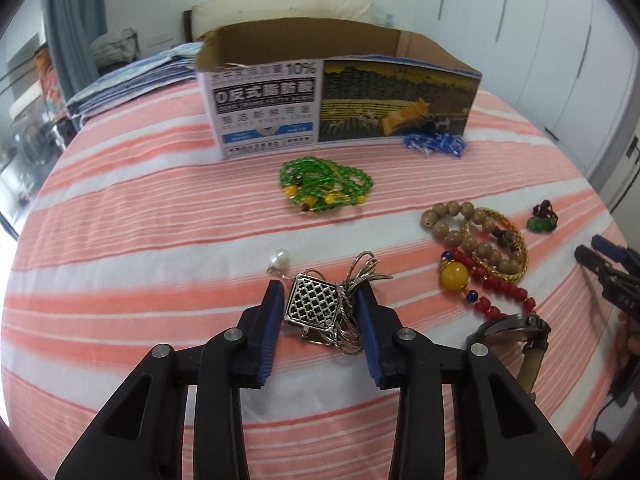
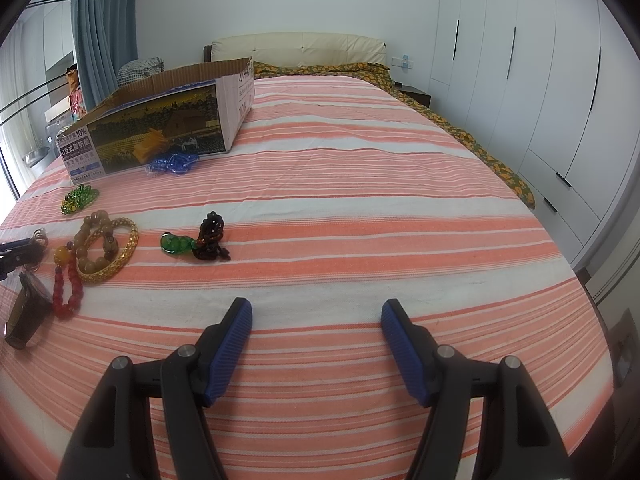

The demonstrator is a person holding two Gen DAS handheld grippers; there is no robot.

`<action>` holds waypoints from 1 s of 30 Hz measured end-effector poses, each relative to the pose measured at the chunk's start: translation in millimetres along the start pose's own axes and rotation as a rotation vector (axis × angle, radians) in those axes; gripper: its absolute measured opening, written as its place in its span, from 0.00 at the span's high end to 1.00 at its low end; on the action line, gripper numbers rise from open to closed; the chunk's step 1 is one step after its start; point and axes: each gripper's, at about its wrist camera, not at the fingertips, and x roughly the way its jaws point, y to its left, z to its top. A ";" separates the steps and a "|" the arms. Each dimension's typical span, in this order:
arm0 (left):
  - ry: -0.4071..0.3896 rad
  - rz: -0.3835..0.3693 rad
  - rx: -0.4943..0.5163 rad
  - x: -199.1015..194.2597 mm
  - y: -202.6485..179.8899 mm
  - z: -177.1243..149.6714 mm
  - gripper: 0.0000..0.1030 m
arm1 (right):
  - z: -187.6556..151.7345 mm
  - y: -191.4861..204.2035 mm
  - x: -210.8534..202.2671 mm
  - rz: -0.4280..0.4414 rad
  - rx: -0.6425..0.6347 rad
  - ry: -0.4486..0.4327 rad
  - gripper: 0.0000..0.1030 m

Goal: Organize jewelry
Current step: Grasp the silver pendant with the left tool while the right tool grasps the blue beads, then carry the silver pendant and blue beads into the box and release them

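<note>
In the left wrist view, the left gripper (image 1: 319,292) sat at lower centre of the frame with a silver lattice pendant (image 1: 313,305) and its bunched silver chain (image 1: 356,280) between its blue pads (image 1: 269,334). The pads stood close on either side of the pendant, the right one against the chain, but whether they actually pressed on it could not be told. A pearl earring (image 1: 279,261) lay just above the left fingertip. Up the frame, at centre, lay a green bead necklace (image 1: 325,186), and beyond it an open cardboard box (image 1: 340,104) with a blue bead strand (image 1: 436,143) touching its lower right corner. To the right of the gripper a tan bead bracelet (image 1: 456,232) overlapped a gold bangle (image 1: 502,240), with a red bead strand (image 1: 496,292) carrying a yellow bead below them and a wristwatch (image 1: 516,334) at lower right. All rested on a pink-and-white striped bedspread (image 1: 160,208).

In the right wrist view, the right gripper (image 2: 316,312) stood released at lower centre, its fingers wide apart over bare bedspread. A green pendant on dark beads (image 2: 196,240) lay well above and to its left, apart from the fingers.
</note>
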 end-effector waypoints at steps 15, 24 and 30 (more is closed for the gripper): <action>-0.027 0.007 -0.079 -12.4 19.0 -17.7 0.64 | 88.2 51.4 22.6 0.284 -0.070 0.068 0.33; -0.028 0.006 -0.079 -13.7 19.6 -19.4 0.64 | 144.3 135.5 122.4 0.281 -0.234 0.200 0.34; -0.028 0.001 -0.083 -14.0 20.3 -19.6 0.64 | 138.3 128.6 108.6 0.280 -0.267 0.196 0.89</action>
